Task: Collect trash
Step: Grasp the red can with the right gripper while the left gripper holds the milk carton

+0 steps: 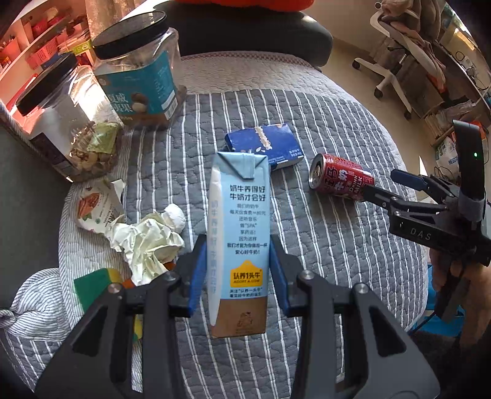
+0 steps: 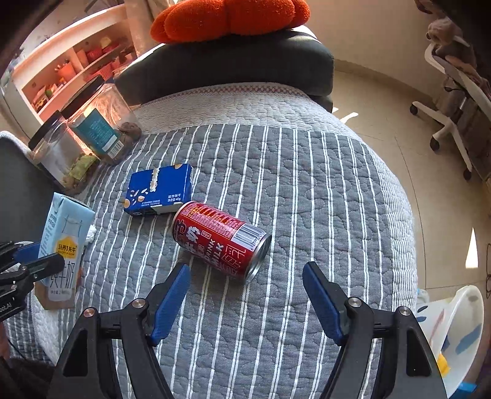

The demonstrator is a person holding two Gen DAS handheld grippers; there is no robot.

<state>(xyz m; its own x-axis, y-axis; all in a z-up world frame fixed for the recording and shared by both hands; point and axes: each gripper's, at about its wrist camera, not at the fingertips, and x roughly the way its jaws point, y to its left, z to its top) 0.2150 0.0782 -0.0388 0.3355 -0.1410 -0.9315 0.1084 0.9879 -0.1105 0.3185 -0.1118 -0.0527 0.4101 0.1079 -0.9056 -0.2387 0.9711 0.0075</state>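
My left gripper [image 1: 237, 261] is shut on a light-blue milk carton [image 1: 237, 233], its blue pads pressed on both sides; the carton also shows in the right wrist view [image 2: 63, 251]. A red drink can [image 2: 221, 241] lies on its side on the striped quilt, just ahead of my right gripper [image 2: 245, 270], which is open and empty. The can [image 1: 340, 179] and right gripper [image 1: 380, 185] show at the right of the left wrist view. A blue biscuit box [image 2: 159, 188] lies behind the can. Crumpled paper [image 1: 150, 242] and a snack wrapper [image 1: 98, 208] lie left of the carton.
Two clear jars with black lids [image 1: 138, 73] [image 1: 61, 119] stand at the quilt's back left. A dark cushion [image 2: 227, 61] with an orange pillow [image 2: 230, 17] is behind. An office chair [image 2: 454, 116] stands on the floor at right. A white bin [image 2: 460, 331] is at lower right.
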